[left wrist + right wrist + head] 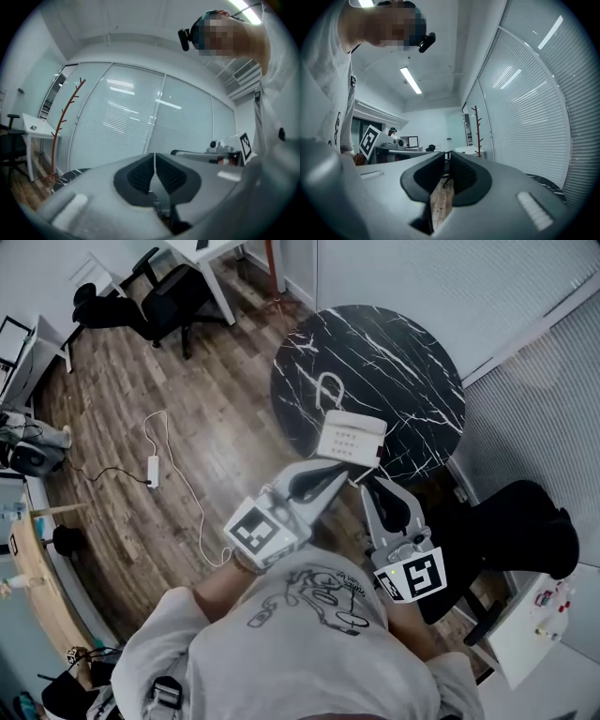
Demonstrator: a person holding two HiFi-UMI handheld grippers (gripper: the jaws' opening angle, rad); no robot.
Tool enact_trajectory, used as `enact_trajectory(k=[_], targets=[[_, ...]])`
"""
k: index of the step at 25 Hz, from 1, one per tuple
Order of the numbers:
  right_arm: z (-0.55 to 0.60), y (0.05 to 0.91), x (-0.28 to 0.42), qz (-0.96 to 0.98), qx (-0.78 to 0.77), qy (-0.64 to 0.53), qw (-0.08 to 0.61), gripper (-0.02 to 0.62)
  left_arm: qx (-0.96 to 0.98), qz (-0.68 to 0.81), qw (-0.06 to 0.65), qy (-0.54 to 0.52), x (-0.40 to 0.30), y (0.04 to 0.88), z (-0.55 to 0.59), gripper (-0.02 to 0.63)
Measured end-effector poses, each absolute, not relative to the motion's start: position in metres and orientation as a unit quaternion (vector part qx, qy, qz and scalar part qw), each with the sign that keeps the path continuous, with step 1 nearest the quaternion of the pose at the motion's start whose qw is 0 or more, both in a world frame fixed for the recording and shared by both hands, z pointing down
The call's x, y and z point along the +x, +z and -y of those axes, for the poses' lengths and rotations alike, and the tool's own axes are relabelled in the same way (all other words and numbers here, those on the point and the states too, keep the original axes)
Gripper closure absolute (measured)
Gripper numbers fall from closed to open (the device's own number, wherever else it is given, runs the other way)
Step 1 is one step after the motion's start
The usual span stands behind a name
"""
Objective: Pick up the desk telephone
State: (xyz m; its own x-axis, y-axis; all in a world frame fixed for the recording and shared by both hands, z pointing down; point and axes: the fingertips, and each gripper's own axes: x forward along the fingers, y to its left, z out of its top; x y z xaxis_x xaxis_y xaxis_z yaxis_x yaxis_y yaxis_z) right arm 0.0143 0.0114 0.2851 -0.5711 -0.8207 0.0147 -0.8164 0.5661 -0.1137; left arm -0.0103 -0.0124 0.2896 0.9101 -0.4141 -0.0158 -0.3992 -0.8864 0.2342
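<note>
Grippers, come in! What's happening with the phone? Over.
Left gripper shut, empty. Right gripper jaws a crack apart, empty. Phone on table, not gripped. Nothing in the way.

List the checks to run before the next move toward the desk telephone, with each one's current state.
1. Desk telephone in view on the round table: ok.
2. Left gripper fingers apart for a grasp: not ok, shut.
3. Right gripper fingers apart enough: not ok, just a slit, nothing between them.
4. Both grippers at the telephone: cannot tell; the head view shows them close to its near edge, contact unclear.
</note>
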Motion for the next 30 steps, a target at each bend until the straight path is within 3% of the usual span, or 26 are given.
enact_trajectory(k=[30], targets=[[0.093,0.33,0.002,-0.87,-0.483,-0.096,-0.018,0.534,0.97,0.193,0.15,0.015,-0.019,0.341,0.116,0.546]])
